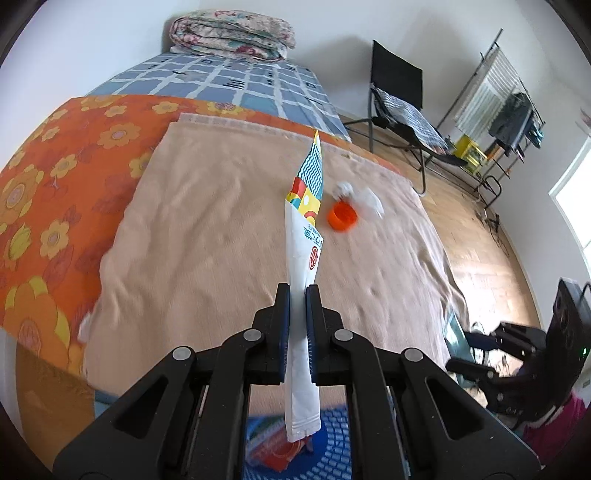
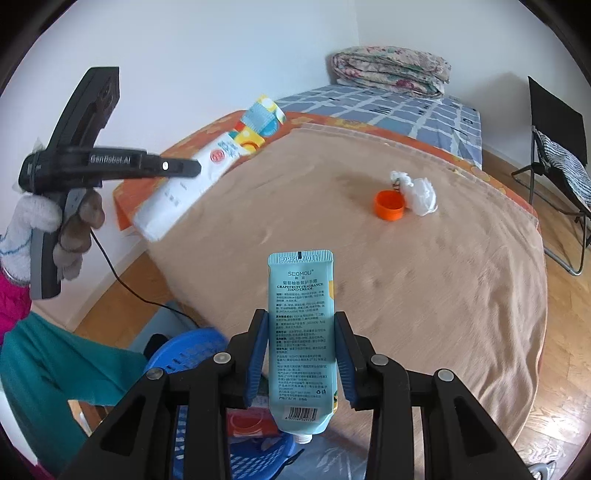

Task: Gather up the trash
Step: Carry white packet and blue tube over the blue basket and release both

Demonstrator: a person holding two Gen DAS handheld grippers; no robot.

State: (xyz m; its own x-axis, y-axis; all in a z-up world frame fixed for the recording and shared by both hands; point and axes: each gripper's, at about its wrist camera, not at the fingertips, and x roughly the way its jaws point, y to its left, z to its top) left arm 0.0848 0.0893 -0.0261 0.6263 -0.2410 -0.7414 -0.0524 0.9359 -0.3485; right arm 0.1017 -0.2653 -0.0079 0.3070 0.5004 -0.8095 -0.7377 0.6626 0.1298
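Observation:
My left gripper (image 1: 298,291) is shut on a flat white snack wrapper (image 1: 304,236) with a blue-and-yellow top and holds it over the bed's near edge; the wrapper also shows in the right wrist view (image 2: 199,181). My right gripper (image 2: 301,325) is shut on a light blue hand cream tube (image 2: 301,332), cap end down, above a blue basket (image 2: 184,358). An orange cap (image 2: 388,205) and a crumpled white tissue (image 2: 419,194) lie on the beige blanket (image 2: 406,288); both also show in the left wrist view, the cap (image 1: 341,218) beside the tissue (image 1: 364,201).
The blue basket (image 1: 332,439) below the bed's edge holds some orange packaging (image 2: 251,424). The bed has an orange flowered sheet (image 1: 55,177), a blue checked sheet (image 1: 229,81) and a folded quilt (image 1: 232,33). A black folding chair (image 1: 402,110) and a drying rack (image 1: 495,96) stand on the wood floor.

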